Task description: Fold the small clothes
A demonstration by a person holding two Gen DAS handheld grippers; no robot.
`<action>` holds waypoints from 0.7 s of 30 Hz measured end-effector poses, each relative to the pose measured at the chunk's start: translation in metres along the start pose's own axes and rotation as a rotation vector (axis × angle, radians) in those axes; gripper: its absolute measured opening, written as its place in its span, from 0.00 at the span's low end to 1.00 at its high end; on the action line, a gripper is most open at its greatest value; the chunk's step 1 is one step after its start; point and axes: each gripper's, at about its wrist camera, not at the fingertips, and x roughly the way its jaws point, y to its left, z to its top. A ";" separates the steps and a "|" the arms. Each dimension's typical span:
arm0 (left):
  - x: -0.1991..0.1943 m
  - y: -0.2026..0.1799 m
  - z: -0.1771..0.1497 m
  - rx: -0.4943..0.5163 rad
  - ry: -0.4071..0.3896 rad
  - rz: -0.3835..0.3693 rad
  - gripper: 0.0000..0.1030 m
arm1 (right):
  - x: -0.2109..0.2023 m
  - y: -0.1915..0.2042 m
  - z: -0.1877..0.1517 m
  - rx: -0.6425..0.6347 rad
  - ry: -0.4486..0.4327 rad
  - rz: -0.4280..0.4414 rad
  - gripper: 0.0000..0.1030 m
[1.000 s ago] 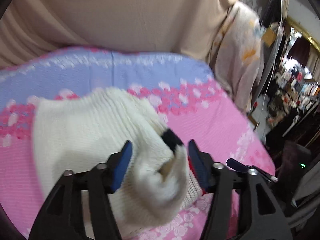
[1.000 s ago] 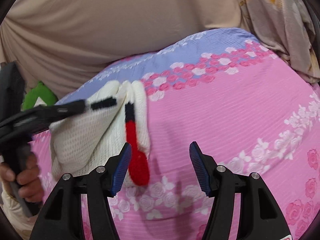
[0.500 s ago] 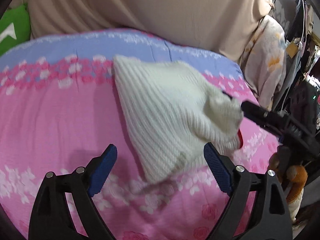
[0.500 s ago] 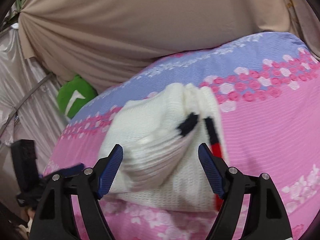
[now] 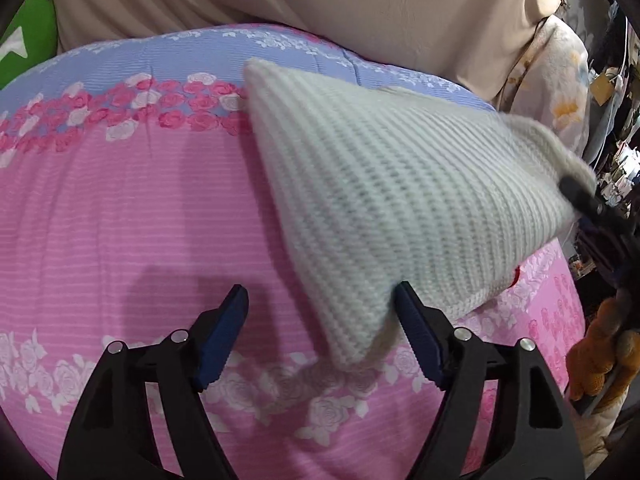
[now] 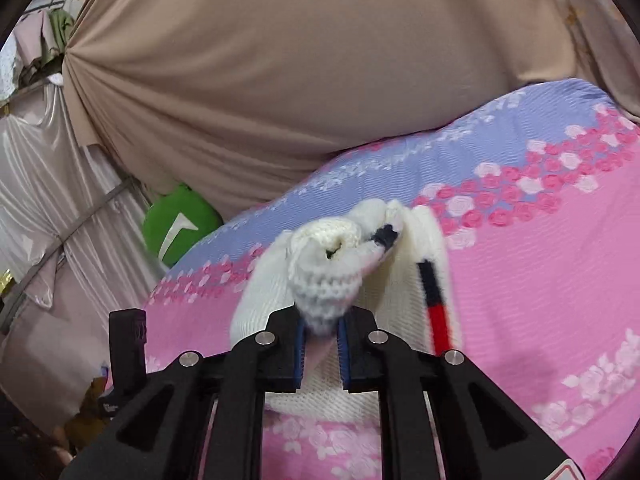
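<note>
A small white knit sweater (image 5: 400,200) lies partly folded on the pink and lilac flowered bedspread (image 5: 120,208). My left gripper (image 5: 320,336) is open and empty; its right finger (image 5: 416,340) touches the sweater's near corner. In the right wrist view my right gripper (image 6: 322,350) is shut on a bunched white sleeve end (image 6: 324,276) and holds it above the sweater body (image 6: 400,304). A black and red stripe (image 6: 434,304) runs along the sweater's right side. The right gripper also shows in the left wrist view (image 5: 588,204) at the sweater's far right edge.
A beige draped cloth (image 6: 300,60) hangs behind the bed. A green cushion (image 6: 180,228) sits at the bed's far left. A floral curtain (image 5: 556,80) and cluttered shelves stand right of the bed. A gloved hand (image 5: 600,344) shows at the right edge.
My left gripper let go of the sweater, opened and drew back left. My right gripper moved in over the sleeve and shut on it, lifting it.
</note>
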 end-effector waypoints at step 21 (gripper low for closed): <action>-0.014 -0.040 0.031 0.054 -0.087 -0.045 0.75 | 0.080 0.005 0.005 -0.098 0.144 -0.080 0.28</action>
